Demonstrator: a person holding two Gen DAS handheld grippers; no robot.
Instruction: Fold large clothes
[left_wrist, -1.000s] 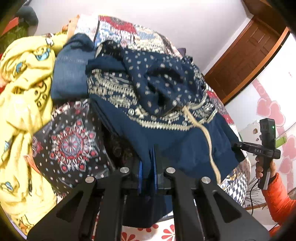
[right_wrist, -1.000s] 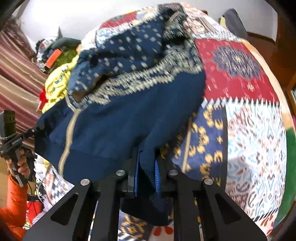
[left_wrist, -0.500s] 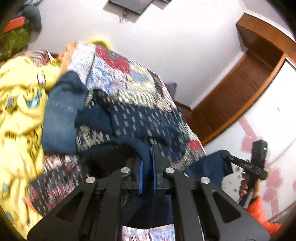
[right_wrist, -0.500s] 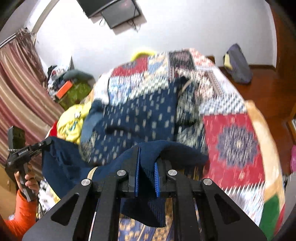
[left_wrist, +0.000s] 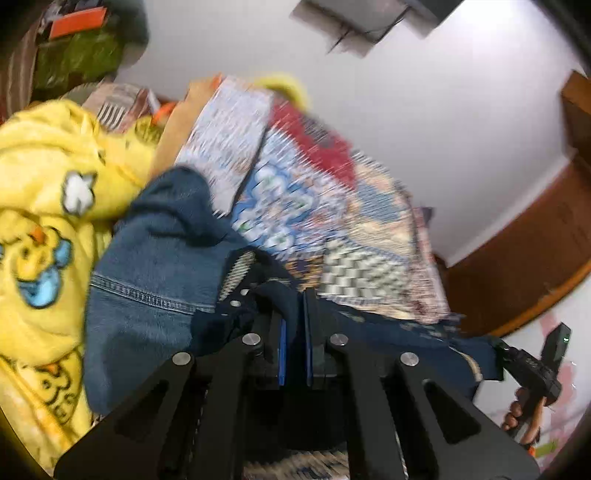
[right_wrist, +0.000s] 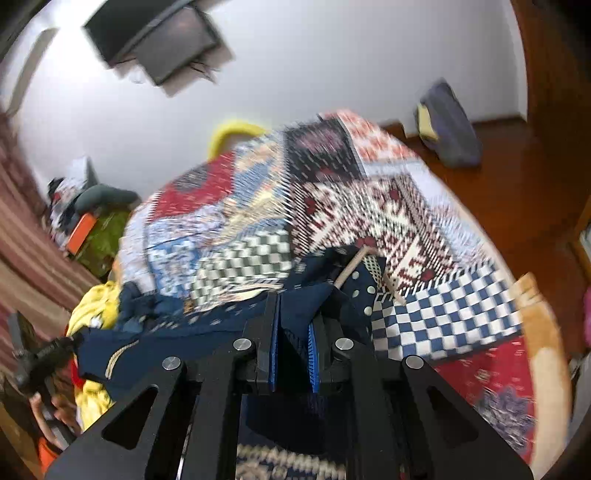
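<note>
A large navy patterned garment (left_wrist: 399, 332) with cream trim hangs stretched between my two grippers above the bed. My left gripper (left_wrist: 294, 314) is shut on one corner of it. My right gripper (right_wrist: 293, 317) is shut on the other corner; the navy garment (right_wrist: 177, 332) stretches left from it, with a cream drawstring (right_wrist: 351, 269) sticking up beside the fingers. The right gripper also shows at the left wrist view's right edge (left_wrist: 498, 354), the left gripper at the right wrist view's left edge (right_wrist: 70, 343). Both views are motion-blurred.
A patchwork quilt (right_wrist: 332, 206) covers the bed. Denim jeans (left_wrist: 147, 280) and a yellow cartoon blanket (left_wrist: 40, 206) lie at the bed's left side. A wall TV (right_wrist: 155, 40), wooden floor (right_wrist: 517, 177) and a grey bag (right_wrist: 447, 125) stand beyond.
Both grippers have lifted and swung forward with the garment. It has come up off the bed and now hangs between them, and both views tilt up to the wall.
</note>
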